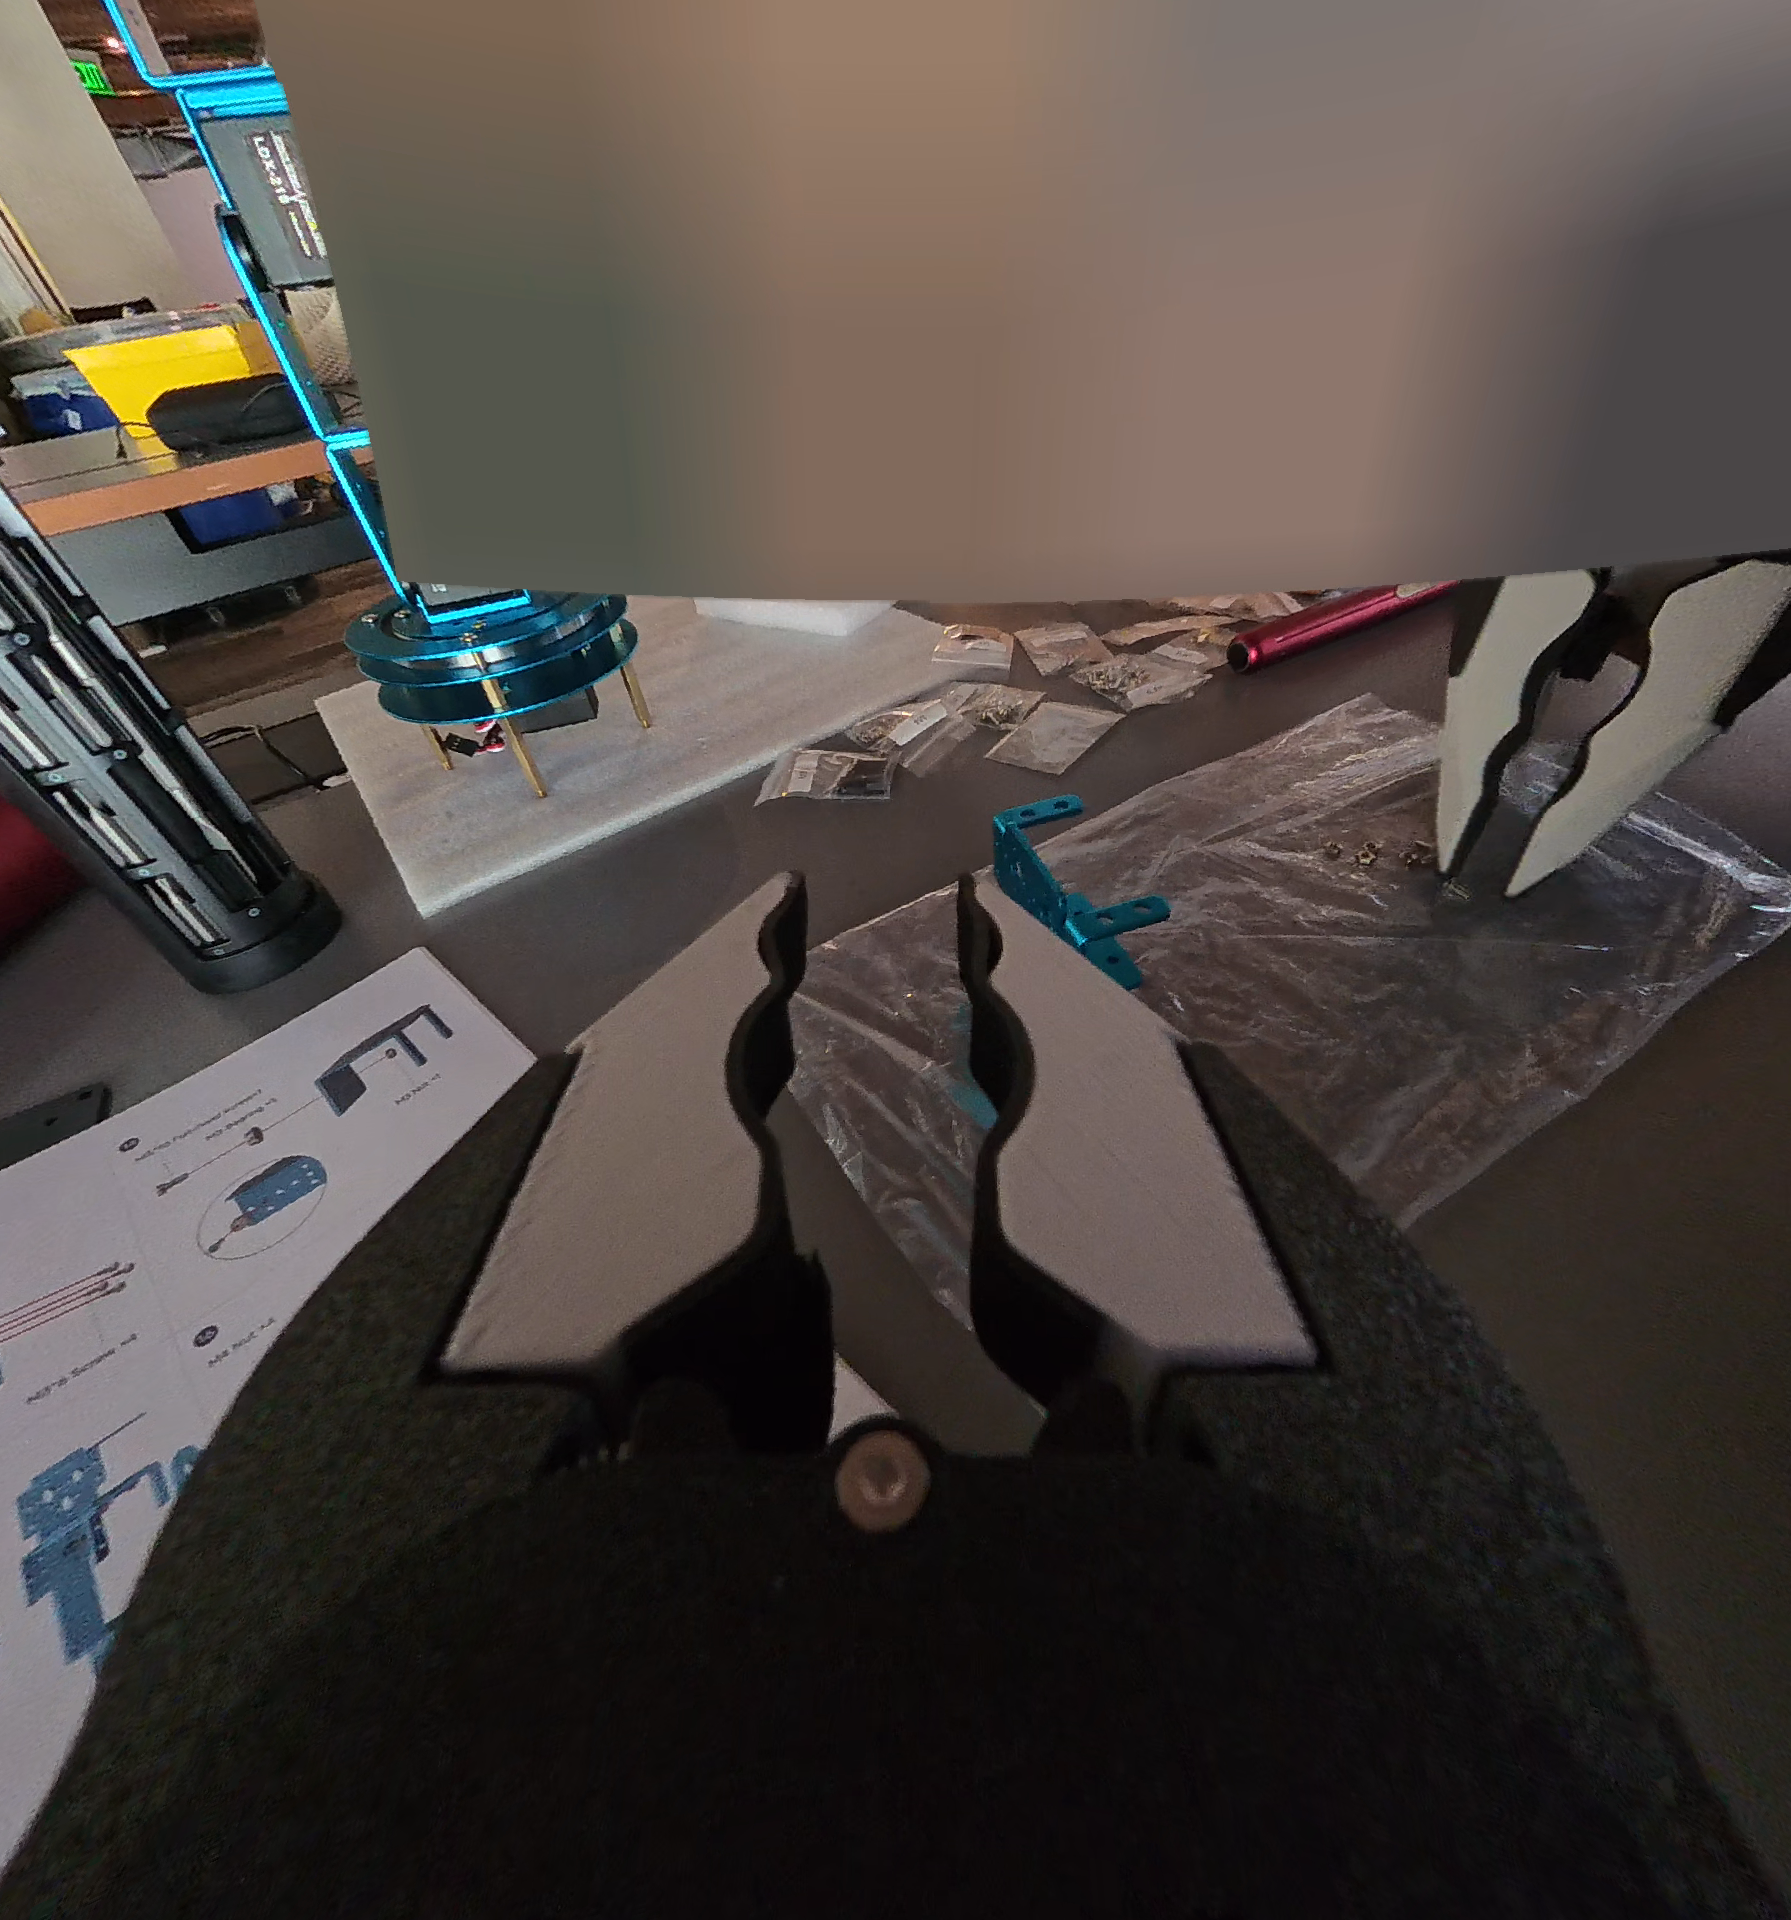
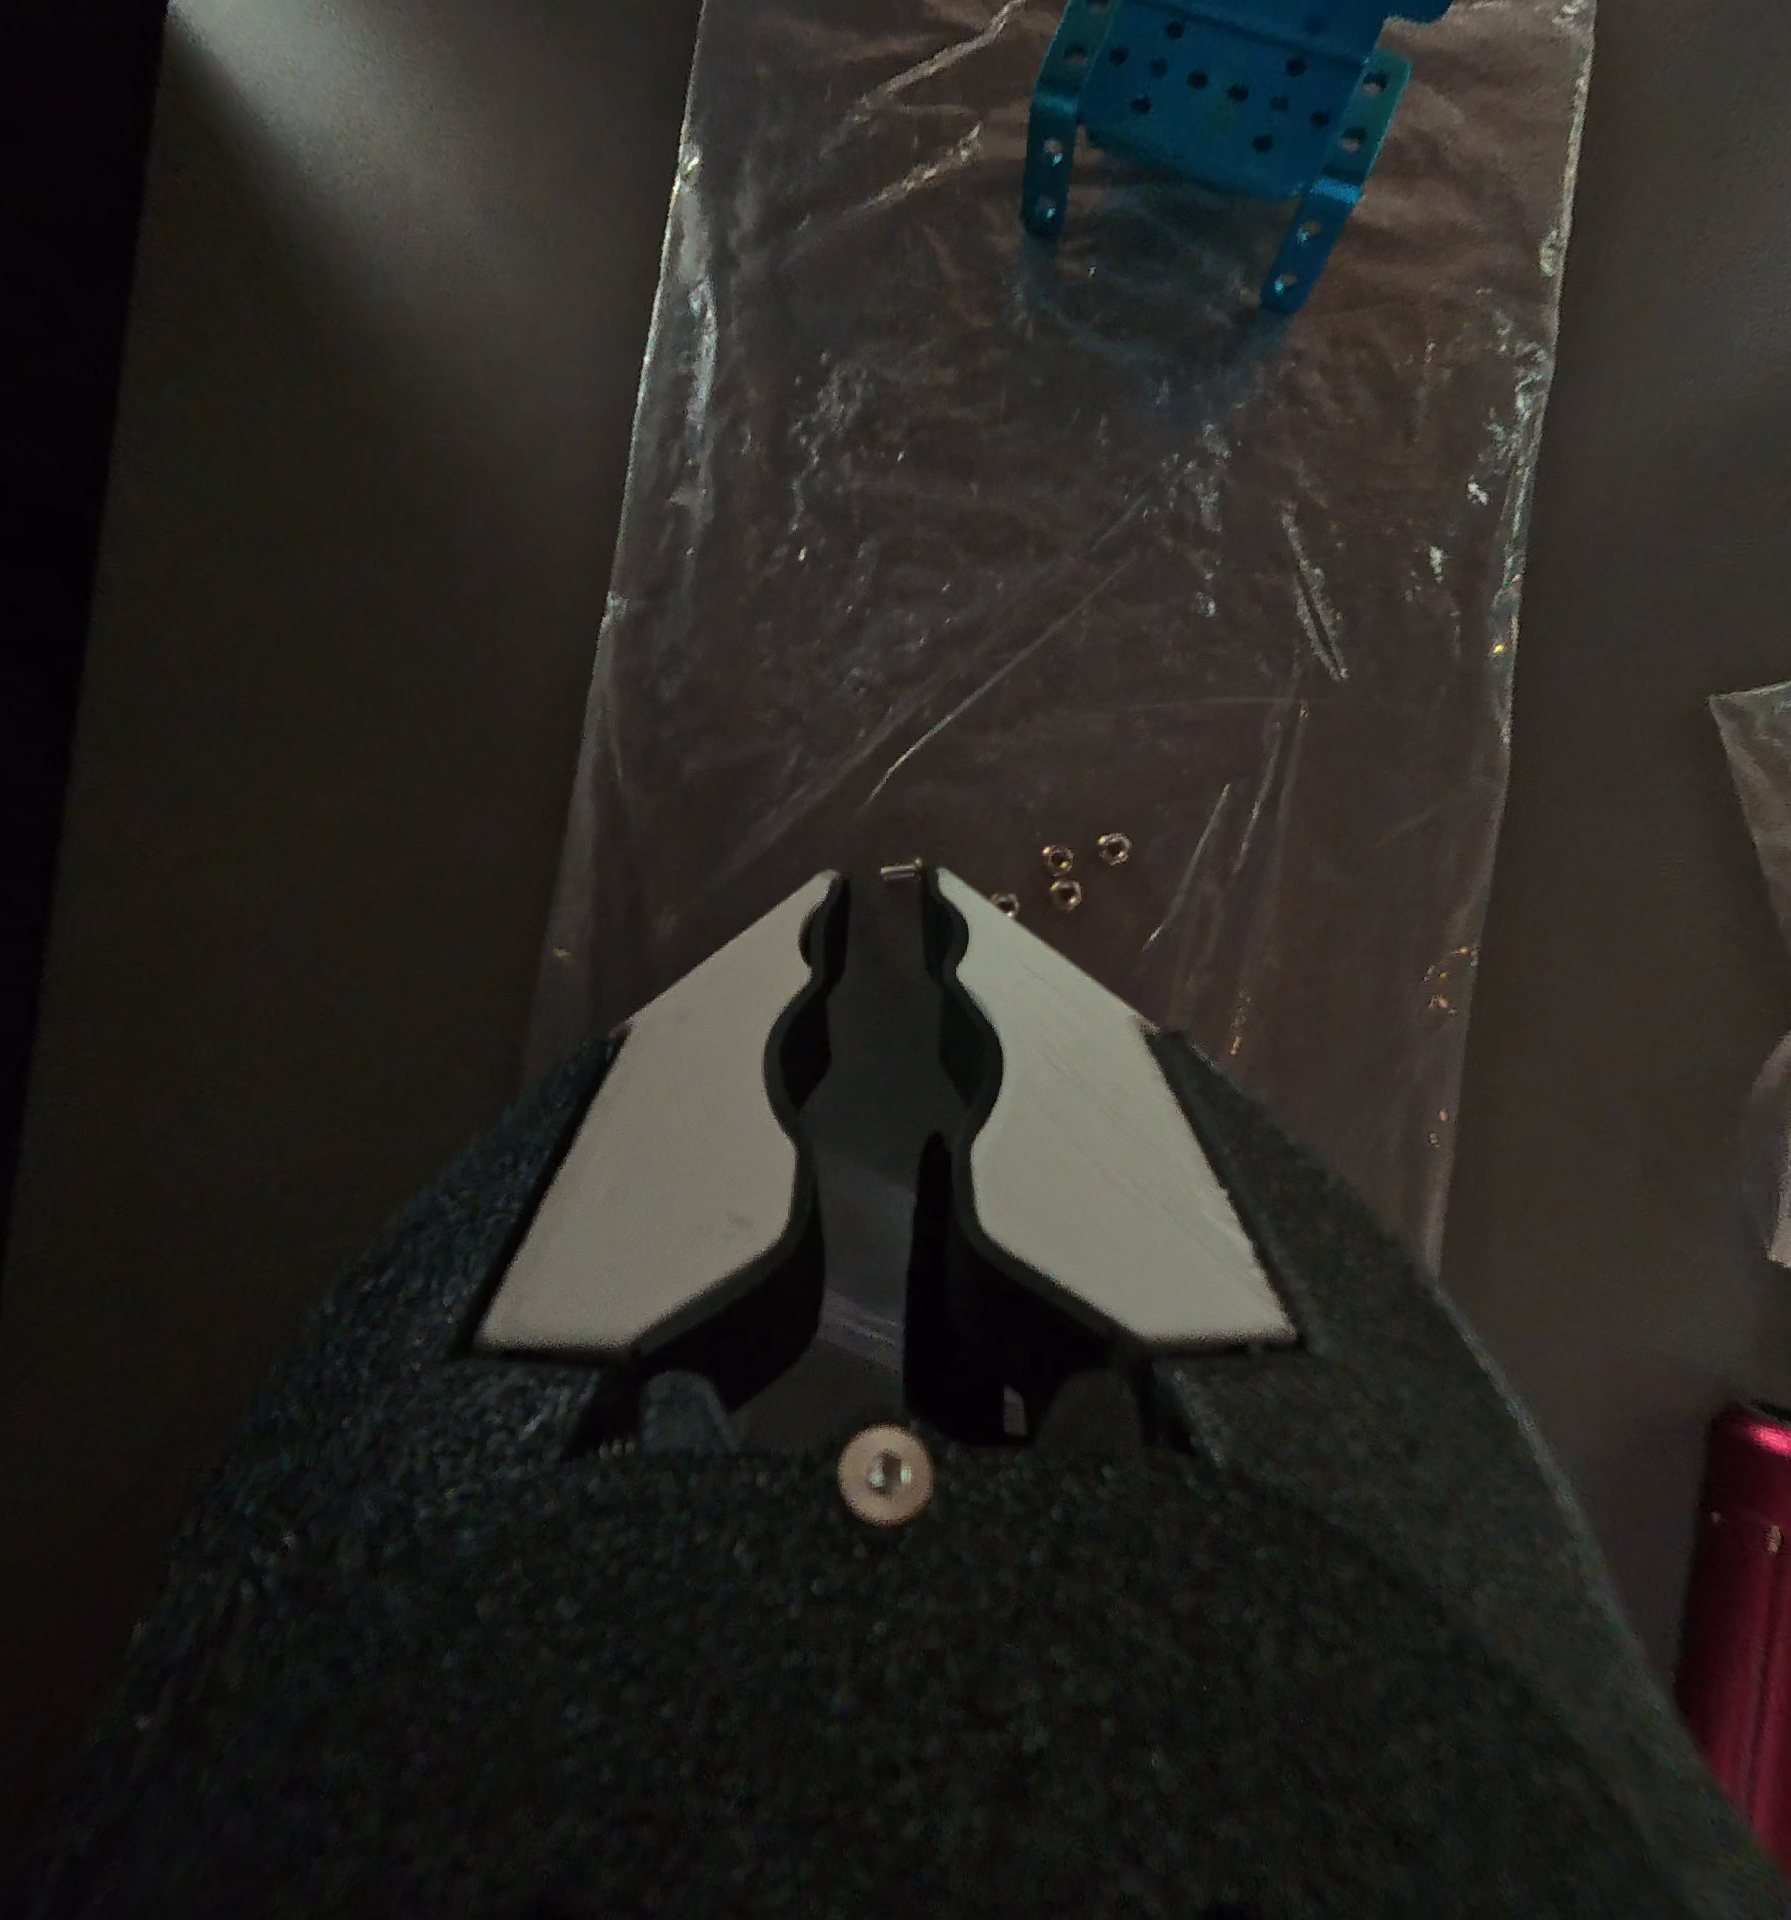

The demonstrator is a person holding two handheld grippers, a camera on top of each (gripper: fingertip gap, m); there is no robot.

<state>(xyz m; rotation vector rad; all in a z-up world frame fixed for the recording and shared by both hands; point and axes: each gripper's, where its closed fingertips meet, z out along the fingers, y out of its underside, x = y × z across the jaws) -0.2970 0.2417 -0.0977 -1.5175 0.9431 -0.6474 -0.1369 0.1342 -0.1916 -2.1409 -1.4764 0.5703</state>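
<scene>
My left gripper [image 1: 880,894] is open and empty, held above a clear plastic bag [image 1: 1286,987] on the dark table. A blue perforated metal bracket [image 1: 1067,894] lies on the bag just right of its right fingertip. My right gripper [image 2: 889,878] points down at the same bag [image 2: 1078,520], its tips narrowly apart around a tiny screw [image 2: 899,876] lying between them. Several small nuts [image 2: 1062,873] lie just to the right of its tips. The bracket [image 2: 1203,104] is at the bag's far end. The right gripper [image 1: 1483,883] also shows in the left wrist view, tips on the bag.
A printed instruction sheet [image 1: 195,1195] lies at the left. A black cylindrical stand [image 1: 112,790] and a blue round-plate assembly [image 1: 496,665] on a white foam board [image 1: 579,831] stand behind it. Small parts bags [image 1: 1026,707] and a red tube [image 2: 1774,1610] lie beside the plastic. The gap from one gripper's tips to the other's is roughly 20 cm. The bracket [image 2: 1203,104] lies around 9 cm away from my left fingertips.
</scene>
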